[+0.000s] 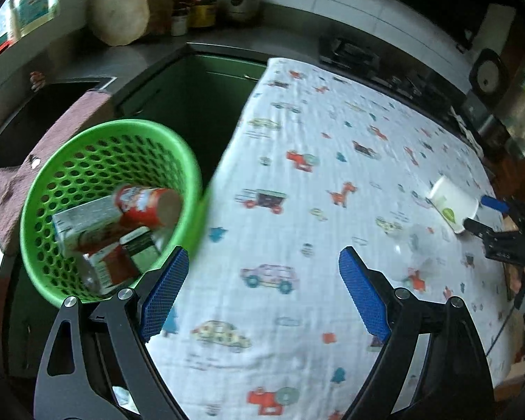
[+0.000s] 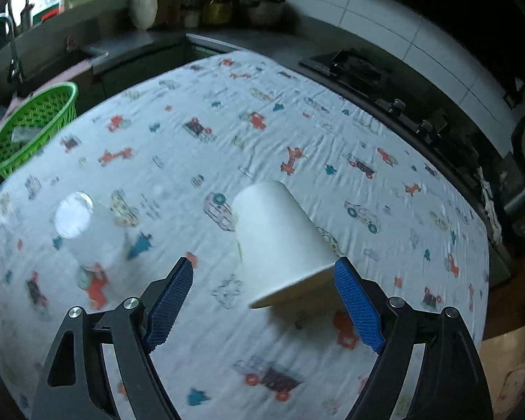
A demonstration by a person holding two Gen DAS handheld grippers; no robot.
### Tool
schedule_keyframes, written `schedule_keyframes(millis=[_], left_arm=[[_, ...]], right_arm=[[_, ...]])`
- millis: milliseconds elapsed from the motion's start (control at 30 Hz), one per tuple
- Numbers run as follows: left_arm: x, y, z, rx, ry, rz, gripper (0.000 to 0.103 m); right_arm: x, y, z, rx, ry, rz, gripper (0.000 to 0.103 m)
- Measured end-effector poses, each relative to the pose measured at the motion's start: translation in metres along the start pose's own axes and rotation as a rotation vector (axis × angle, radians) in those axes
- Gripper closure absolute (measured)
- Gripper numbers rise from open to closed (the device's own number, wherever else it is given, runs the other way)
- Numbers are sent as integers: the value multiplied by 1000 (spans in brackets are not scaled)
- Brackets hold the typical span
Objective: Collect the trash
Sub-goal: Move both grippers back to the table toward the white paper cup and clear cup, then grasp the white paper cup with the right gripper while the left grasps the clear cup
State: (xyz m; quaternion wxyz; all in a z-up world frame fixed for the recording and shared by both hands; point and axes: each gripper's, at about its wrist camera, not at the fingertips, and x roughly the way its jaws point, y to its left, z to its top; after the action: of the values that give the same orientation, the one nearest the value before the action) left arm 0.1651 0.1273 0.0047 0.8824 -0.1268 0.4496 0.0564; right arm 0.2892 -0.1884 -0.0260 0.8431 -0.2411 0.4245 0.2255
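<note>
a white paper cup (image 2: 276, 238) lies tipped on the patterned cloth (image 2: 297, 122), framed by the wide, empty right gripper (image 2: 264, 301). next, closing on it is called for, then carrying to the green basket (image 1: 87, 161). the left gripper (image 1: 262, 287) is spread, empty.

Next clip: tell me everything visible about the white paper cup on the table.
The paper cup is white and tapered, with a green mark on its side. It looks like thin paper, uncrushed. It sits tipped, closed base up and away, wide mouth down toward the right gripper, and its rim looks partly lifted off the printed tablecloth. The rim is beside the gripper's right-hand pad; actual contact cannot be told. The jaws stand open around its mouth end. A clear plastic cup stands apart from it.
</note>
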Motion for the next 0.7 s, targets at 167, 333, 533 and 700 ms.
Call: schedule_keyframes(millis=[167,333,533,700], left_arm=[[7,-28,0,57,16,-14,15],[14,-50,-1,106,34,-27,14],[22,-68,-2,143,53,-38,14],[29,-78,-5,169,70,-46,14]], right_arm=[[16,-9,2,-23,21,-25,23],[31,-18,5,-54,57,-58,23],[41,-16,7,-112,89,-96,27],[47,-20,7,-117,104,-116,33]])
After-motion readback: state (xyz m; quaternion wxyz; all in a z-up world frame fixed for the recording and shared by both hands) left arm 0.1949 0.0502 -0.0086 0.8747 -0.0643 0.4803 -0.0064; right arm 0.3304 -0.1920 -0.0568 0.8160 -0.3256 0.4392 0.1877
